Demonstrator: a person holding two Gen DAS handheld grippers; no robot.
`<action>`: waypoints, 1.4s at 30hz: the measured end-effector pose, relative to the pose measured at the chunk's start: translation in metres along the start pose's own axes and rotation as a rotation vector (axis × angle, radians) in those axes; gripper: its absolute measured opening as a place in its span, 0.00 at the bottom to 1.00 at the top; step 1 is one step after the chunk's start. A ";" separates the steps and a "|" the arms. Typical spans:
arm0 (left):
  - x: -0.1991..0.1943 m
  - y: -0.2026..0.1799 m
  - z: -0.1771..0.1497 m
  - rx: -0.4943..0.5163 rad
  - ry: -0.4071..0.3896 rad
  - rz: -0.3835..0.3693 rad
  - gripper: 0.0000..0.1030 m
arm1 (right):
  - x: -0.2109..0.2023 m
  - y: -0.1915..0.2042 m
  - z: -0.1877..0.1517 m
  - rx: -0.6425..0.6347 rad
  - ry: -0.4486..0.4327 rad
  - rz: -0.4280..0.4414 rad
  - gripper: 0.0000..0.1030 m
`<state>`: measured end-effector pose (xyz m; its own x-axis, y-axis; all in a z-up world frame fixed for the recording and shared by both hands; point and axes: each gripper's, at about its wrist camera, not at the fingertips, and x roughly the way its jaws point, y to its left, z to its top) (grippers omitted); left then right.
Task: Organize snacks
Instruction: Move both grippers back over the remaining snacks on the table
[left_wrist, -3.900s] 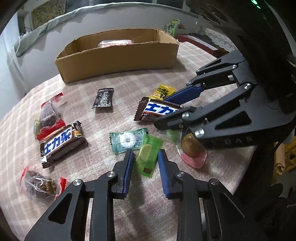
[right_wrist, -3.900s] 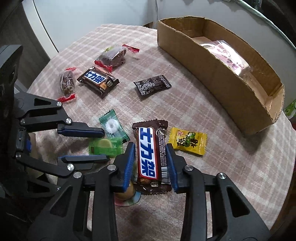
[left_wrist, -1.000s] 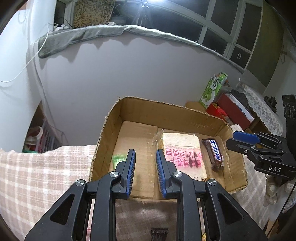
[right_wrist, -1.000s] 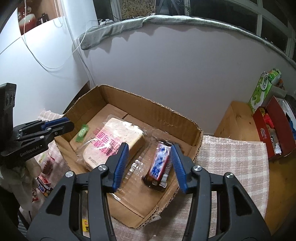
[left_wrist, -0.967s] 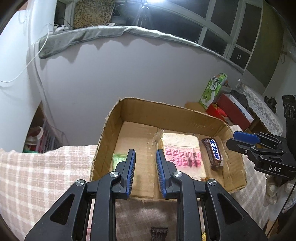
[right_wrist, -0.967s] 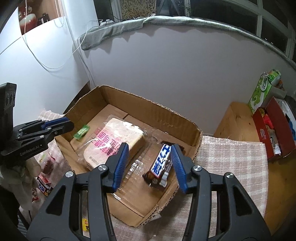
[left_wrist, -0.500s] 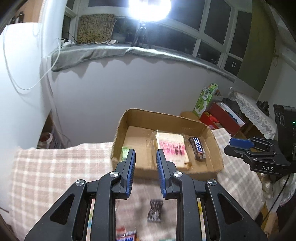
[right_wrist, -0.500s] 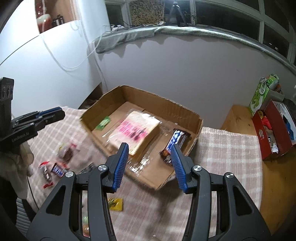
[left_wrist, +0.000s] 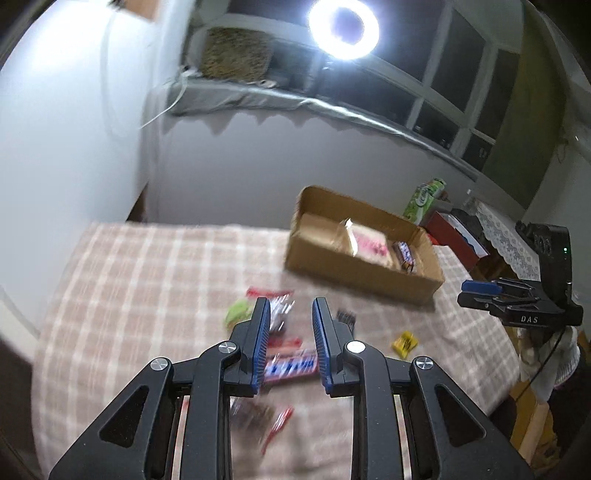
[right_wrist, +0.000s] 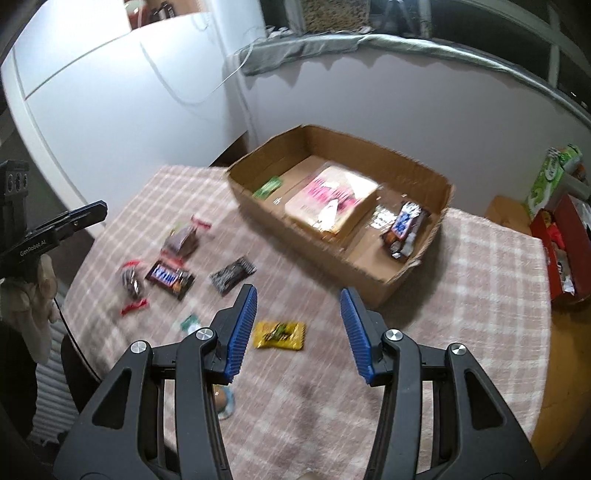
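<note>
A cardboard box (right_wrist: 402, 275) at the table's far side holds a bread pack (right_wrist: 332, 201), a brown chocolate bar (right_wrist: 402, 227) and a green candy (right_wrist: 267, 187). The box also shows in the left wrist view (left_wrist: 354, 269). On the checked cloth lie a second chocolate bar (right_wrist: 170, 277), a black packet (right_wrist: 232, 275), a yellow packet (right_wrist: 280, 335) and red-wrapped sweets (right_wrist: 183, 236). My right gripper (right_wrist: 297, 330) is open and empty above the yellow packet. My left gripper (left_wrist: 289, 345) is open and empty above the second chocolate bar (left_wrist: 291, 365).
The round table (right_wrist: 491, 295) ends close behind the box at a pale wall. A red box (right_wrist: 565, 240) and a green carton (right_wrist: 550, 177) stand on a side table to the right. A jelly cup (right_wrist: 223, 400) lies near the front edge.
Both grippers have pulled back and up from the box toward the table's near side. The chocolate bar and green candy stay in the box. The right jaws have opened wider.
</note>
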<state>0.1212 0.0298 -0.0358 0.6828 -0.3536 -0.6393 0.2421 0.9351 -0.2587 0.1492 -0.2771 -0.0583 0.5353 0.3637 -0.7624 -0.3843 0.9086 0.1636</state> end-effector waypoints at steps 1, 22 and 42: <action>-0.002 0.004 -0.007 -0.013 0.008 0.003 0.29 | 0.003 0.003 -0.003 -0.012 0.010 0.008 0.48; 0.008 0.045 -0.086 -0.242 0.128 -0.045 0.35 | 0.089 0.015 -0.004 -0.014 0.239 0.123 0.48; 0.028 0.051 -0.088 -0.300 0.169 -0.076 0.36 | 0.101 0.008 -0.017 -0.024 0.355 0.121 0.48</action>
<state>0.0919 0.0657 -0.1302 0.5408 -0.4437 -0.7147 0.0567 0.8669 -0.4953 0.1874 -0.2368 -0.1448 0.1927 0.3708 -0.9085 -0.4490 0.8566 0.2544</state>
